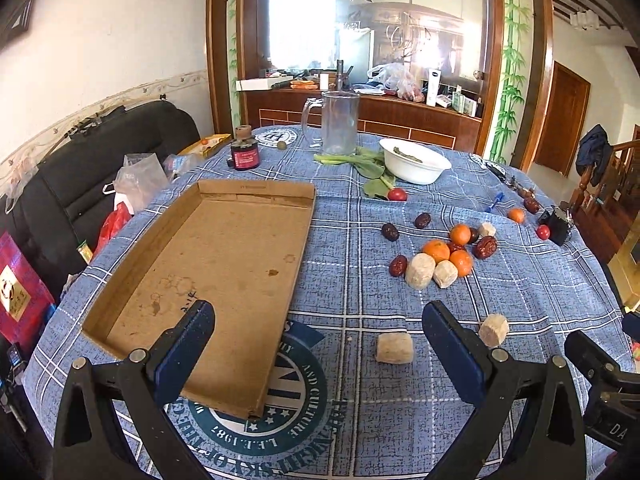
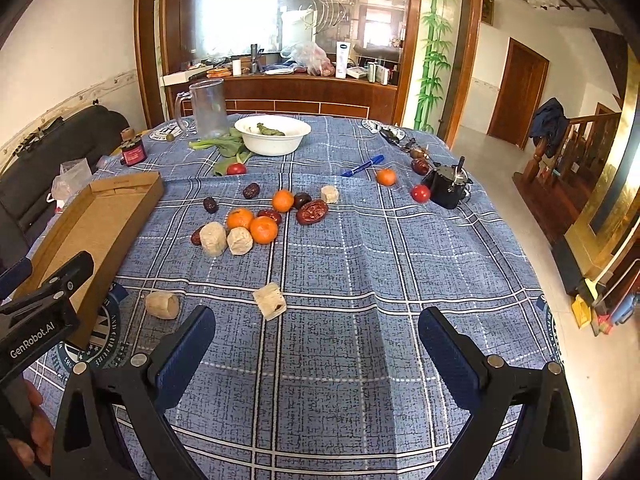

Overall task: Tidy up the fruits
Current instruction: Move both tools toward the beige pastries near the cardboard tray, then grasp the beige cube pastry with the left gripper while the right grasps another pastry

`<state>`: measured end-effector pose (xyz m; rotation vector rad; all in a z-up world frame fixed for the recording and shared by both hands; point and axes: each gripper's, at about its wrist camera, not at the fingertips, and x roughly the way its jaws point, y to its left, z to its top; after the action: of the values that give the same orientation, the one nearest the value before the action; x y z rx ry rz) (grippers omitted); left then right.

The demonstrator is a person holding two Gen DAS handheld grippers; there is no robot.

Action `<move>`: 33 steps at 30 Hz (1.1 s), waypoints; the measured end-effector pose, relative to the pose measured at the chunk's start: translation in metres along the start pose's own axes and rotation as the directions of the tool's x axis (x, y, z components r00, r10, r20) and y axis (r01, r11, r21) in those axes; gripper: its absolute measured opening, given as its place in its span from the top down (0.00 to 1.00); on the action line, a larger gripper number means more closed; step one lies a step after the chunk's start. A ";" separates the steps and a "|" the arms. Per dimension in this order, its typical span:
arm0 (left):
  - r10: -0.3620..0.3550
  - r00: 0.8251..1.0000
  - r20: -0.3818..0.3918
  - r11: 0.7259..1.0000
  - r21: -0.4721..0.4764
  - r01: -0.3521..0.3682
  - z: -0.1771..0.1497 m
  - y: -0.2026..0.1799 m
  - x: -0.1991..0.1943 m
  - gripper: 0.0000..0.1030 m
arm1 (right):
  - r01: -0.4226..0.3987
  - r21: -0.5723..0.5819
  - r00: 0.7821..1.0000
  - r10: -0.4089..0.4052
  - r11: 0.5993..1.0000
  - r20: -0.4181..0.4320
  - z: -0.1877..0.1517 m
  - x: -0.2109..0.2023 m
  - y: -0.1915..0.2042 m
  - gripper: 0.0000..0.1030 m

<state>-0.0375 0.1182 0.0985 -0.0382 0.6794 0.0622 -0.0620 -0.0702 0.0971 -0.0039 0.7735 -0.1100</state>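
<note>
We see the fruit pile (image 2: 256,216) of oranges, dates and pale chunks well ahead of the right tool (image 2: 316,336), slightly to its left, on the blue plaid table (image 2: 360,280). One loose chunk (image 2: 270,301) lies just beyond the right tool's left finger; another (image 1: 394,348) sits between the left tool's fingers, a little ahead. The cardboard tray (image 1: 208,264) lies ahead-left of the left tool (image 1: 318,330), its near edge under the left finger. Both tools are released, gripping nothing. Beyond the pile stands a white bowl (image 2: 273,134).
</note>
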 end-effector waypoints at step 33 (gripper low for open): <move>0.037 0.999 -0.009 0.999 0.005 -0.037 0.001 -0.001 0.010 0.00 | -0.006 -0.047 1.000 0.004 0.999 -0.028 -0.001 0.018 -0.006 0.01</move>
<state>-0.0291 0.1177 0.0930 -0.0216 0.6897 0.0957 -0.0508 -0.0783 0.0838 -0.0450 0.8036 -0.0874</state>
